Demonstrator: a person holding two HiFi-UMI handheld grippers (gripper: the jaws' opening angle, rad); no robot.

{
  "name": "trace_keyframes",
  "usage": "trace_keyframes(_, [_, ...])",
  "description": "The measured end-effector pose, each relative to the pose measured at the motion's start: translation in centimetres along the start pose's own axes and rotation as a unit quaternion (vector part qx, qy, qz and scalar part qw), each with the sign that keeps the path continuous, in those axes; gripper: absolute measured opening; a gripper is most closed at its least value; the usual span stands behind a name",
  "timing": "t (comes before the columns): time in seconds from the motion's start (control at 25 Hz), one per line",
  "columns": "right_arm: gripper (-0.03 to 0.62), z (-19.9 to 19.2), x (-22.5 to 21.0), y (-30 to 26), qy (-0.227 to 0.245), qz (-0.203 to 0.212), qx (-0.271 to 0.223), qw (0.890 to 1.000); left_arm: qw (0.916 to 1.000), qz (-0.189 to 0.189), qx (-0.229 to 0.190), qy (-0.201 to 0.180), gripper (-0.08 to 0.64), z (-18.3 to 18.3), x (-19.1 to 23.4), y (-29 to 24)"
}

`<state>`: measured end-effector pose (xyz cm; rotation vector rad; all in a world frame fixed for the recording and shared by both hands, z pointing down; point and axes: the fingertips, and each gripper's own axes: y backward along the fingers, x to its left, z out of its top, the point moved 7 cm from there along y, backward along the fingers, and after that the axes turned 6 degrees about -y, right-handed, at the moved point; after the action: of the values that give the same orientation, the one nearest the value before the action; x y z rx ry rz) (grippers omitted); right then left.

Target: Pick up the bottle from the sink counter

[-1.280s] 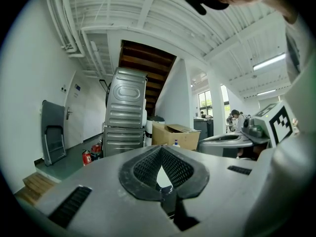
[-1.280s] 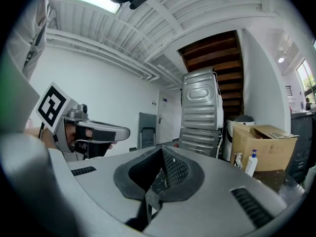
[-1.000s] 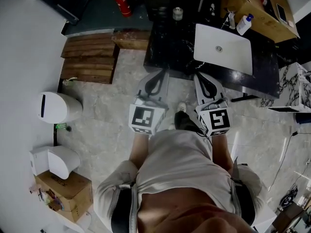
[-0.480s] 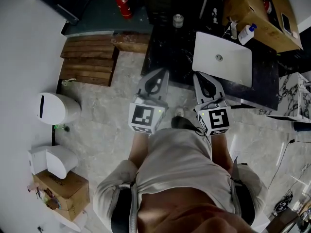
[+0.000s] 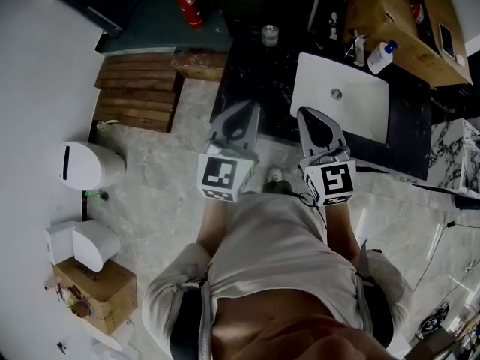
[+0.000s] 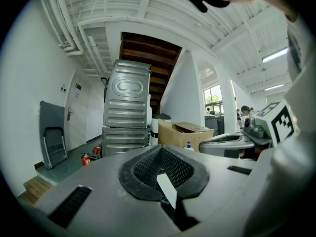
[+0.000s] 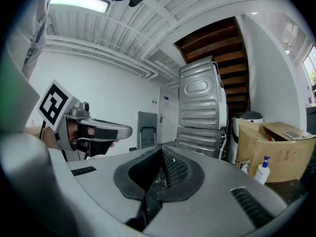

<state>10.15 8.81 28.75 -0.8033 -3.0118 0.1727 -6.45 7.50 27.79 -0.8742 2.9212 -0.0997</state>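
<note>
A white bottle with a blue cap (image 5: 380,57) stands on the dark sink counter (image 5: 259,81), to the right of the white basin (image 5: 341,96) and against a cardboard box (image 5: 405,13). It also shows small in the left gripper view as the bottle (image 6: 188,145), and in the right gripper view as the bottle (image 7: 261,171). My left gripper (image 5: 238,111) and right gripper (image 5: 309,115) are held side by side over the counter's near edge, well short of the bottle. The left gripper (image 6: 160,152) and the right gripper (image 7: 162,156) are both shut, with nothing between their pads.
A smaller bottle (image 5: 358,49) and a metal can (image 5: 269,34) also stand on the counter. Stacked grey machines (image 6: 127,107) rise behind it. A red fire extinguisher (image 5: 185,2), wooden steps (image 5: 139,88) and a white bin (image 5: 86,165) lie to the left on the floor.
Both grippers have edged forward toward the counter, and the sink now sits slightly nearer to them. Their jaws have stayed shut.
</note>
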Motion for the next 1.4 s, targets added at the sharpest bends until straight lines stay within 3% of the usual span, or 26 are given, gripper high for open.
trace_keyframes(0.52, [-0.004, 0.3, -2.2, -2.7, -0.013, 0.018, -0.012, 1.000, 0.9998, 0.004, 0.008, -0.019, 0.002, 0.8, 0.4, -2.9])
trace_keyframes(1.04, [-0.005, 0.1, -3.9, -7.6, -0.012, -0.012, 0.004, 1.000, 0.9996, -0.024, -0.014, -0.006, 0.002, 0.1, 5.2, -7.1])
trace_keyframes(1.4, [-0.004, -0.2, -4.7, -12.2, -0.016, -0.036, 0.024, 0.999, 0.9985, -0.054, -0.005, 0.006, 0.002, -1.4, 9.3, -11.0])
